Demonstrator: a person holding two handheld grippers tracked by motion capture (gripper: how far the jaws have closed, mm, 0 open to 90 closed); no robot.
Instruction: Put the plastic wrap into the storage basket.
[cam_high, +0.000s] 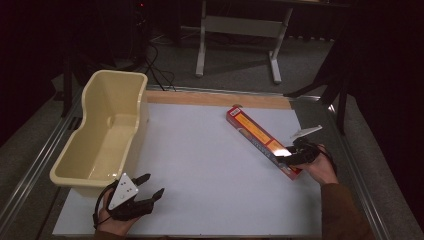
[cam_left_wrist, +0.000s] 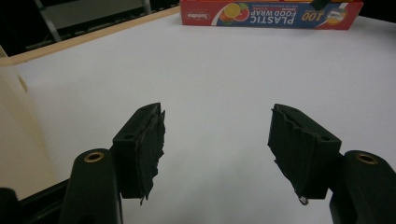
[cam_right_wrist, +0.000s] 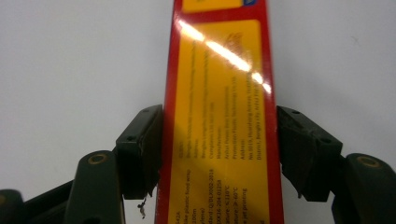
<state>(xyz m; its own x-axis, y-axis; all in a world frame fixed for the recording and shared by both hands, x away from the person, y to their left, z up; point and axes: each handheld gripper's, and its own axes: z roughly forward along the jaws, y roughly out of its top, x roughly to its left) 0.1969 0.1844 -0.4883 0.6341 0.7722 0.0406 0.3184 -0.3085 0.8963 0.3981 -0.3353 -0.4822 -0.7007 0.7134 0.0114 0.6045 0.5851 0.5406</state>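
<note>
Two black jaws of the right tool (cam_right_wrist: 219, 154) stand closest, one at each long side of a single red and yellow box of plastic food wrap (cam_right_wrist: 219, 116). Both pads lie against the box's long edges, so this tool is closed on the box. Its cardboard is glossy and throws back a bright streak of light; the shape is long, narrow and flat, with small printed text on the yellow face.

From the high view, this box (cam_high: 260, 137) lies diagonally on the white table (cam_high: 200, 165), running away from the right tool (cam_high: 295, 156) toward the far edge.

Far to the other side, the left tool (cam_high: 150, 186) has its jaws wide apart with nothing between them; its pads are rough and torn at the edges. Just beyond it stands one cream plastic tub (cam_high: 107, 130), deep and smooth, with rounded corners.
</note>
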